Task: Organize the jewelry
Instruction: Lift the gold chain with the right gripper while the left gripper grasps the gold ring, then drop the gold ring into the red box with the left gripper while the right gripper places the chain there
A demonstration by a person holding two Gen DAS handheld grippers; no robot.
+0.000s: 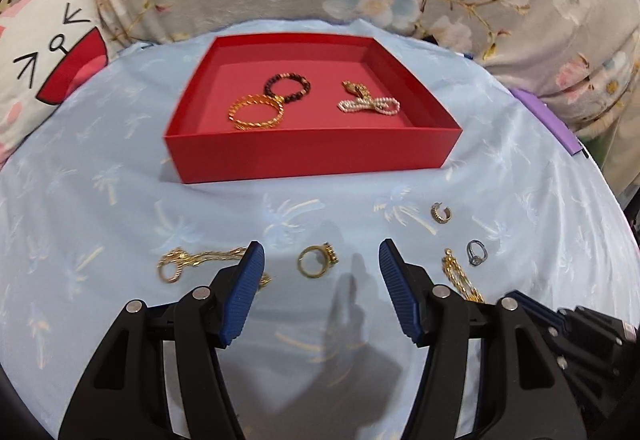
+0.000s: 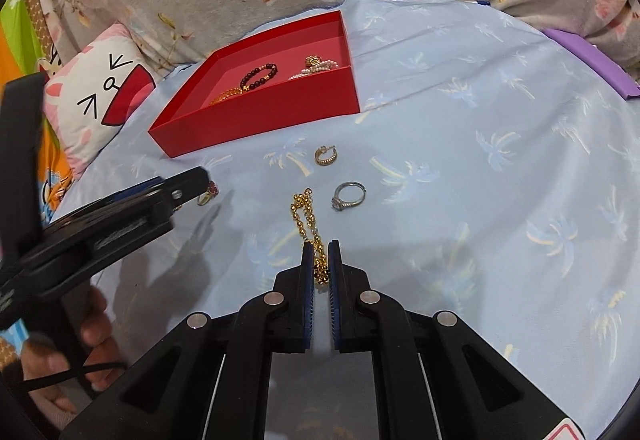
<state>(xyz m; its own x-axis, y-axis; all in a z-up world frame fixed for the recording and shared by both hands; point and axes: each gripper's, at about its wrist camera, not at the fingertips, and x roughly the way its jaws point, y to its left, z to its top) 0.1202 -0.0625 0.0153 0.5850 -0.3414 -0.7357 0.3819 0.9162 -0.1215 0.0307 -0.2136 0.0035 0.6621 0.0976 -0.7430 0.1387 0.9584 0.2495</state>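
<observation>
Red box (image 1: 312, 156) at 12 o'clock on pale blue cloth (image 1: 120, 208), holding a gold bangle (image 1: 256, 112), dark bead bracelet (image 1: 288, 88) and pearl piece (image 1: 370, 106). Left gripper (image 1: 322, 260) fingers apart, empty, gold ring (image 1: 316, 260) between them on the cloth. Right gripper (image 2: 321, 256) clamped on gold bead chain (image 2: 306, 212). Silver ring (image 2: 348, 196) at 1 o'clock of the chain, gold hoop earring (image 2: 326, 155) just beyond it.

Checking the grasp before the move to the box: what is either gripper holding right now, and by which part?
The right gripper pinches the gold bead chain by its near end; the left gripper holds nothing.
</observation>
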